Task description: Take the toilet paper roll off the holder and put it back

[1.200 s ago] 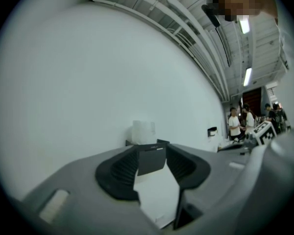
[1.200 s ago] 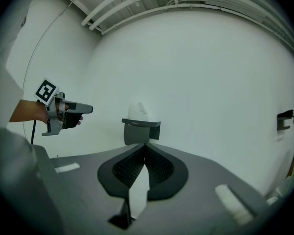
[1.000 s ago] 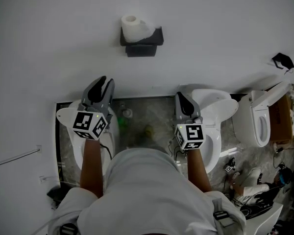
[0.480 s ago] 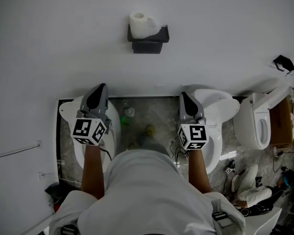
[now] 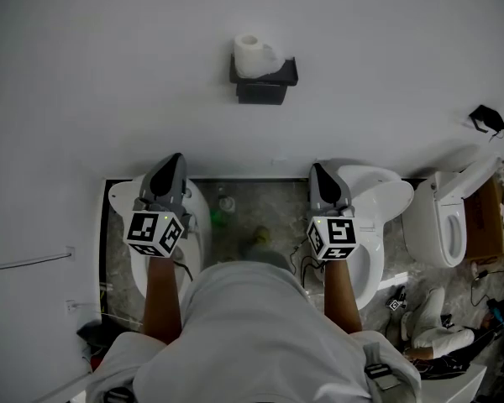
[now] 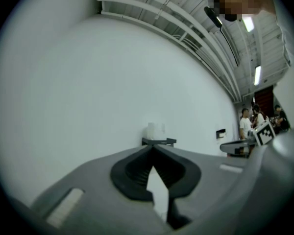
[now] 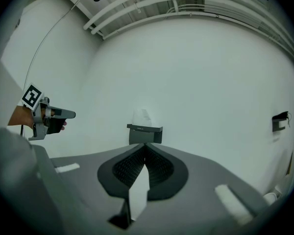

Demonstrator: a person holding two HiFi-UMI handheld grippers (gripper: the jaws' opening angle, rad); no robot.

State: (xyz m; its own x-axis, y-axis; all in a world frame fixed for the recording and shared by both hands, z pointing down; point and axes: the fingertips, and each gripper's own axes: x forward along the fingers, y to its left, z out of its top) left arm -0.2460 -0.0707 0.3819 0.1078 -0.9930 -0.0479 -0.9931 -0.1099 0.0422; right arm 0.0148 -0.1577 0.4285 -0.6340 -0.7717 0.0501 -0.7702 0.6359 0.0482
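Note:
A white toilet paper roll (image 5: 254,54) stands on end on a black wall holder (image 5: 265,82), high on the white wall. Both grippers point level at the wall, well short of it and empty. My left gripper (image 5: 170,166) is left of the holder; its jaws have just been closing and are now shut with nothing between them. My right gripper (image 5: 322,175) is shut, to the holder's right. In the left gripper view the roll (image 6: 155,130) is just beyond the left gripper (image 6: 152,147). In the right gripper view the roll (image 7: 141,116) and holder (image 7: 144,133) lie past the right gripper (image 7: 145,144).
White toilets (image 5: 386,193) (image 5: 449,225) stand on the floor below my hands. A small black fitting (image 5: 487,120) hangs on the wall at right. Cables and clutter lie at the lower right (image 5: 441,334). People (image 6: 245,124) stand far off in the left gripper view.
My left gripper's jaws went from open to shut, with nothing in them. The roll and holder now sit further right and lower in the head view. The right gripper stays shut.

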